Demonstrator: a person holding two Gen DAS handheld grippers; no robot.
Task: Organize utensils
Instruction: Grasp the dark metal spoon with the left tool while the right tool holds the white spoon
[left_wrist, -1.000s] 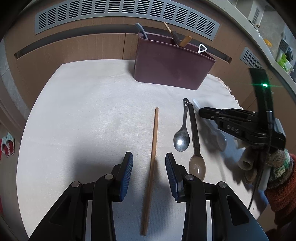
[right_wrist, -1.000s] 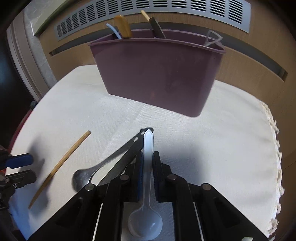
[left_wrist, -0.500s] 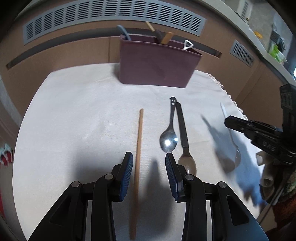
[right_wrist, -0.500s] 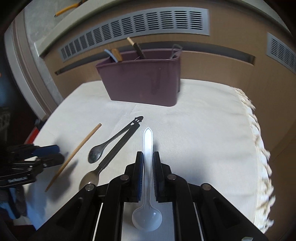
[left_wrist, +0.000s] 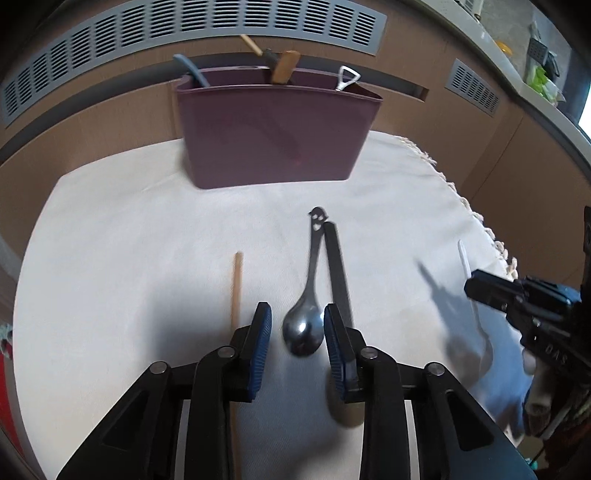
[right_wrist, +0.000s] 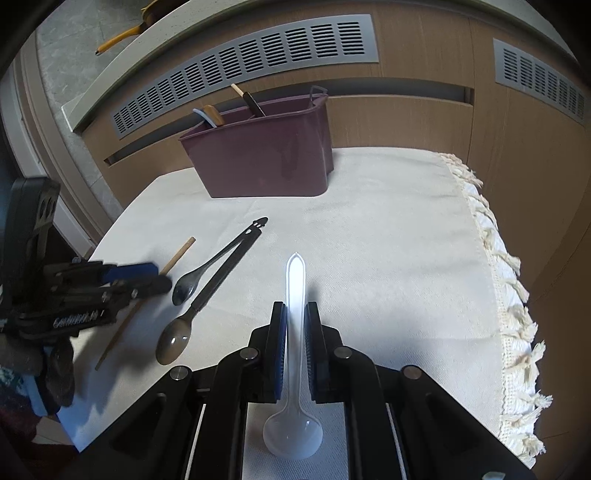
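We work over a cream fringed cloth (right_wrist: 388, 229) on the tabletop below grey wall vents (right_wrist: 243, 62), left tongs (left_wrist: 297, 332) spread, right tongs (right_wrist: 295, 325) pinching a white plastic spoon (right_wrist: 295, 369).

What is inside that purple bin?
Handles poke out of the bin: a blue one at the left, a wooden one, a dark stick with a tan tip, and a metal loop at the right. Their lower ends are hidden by its walls.
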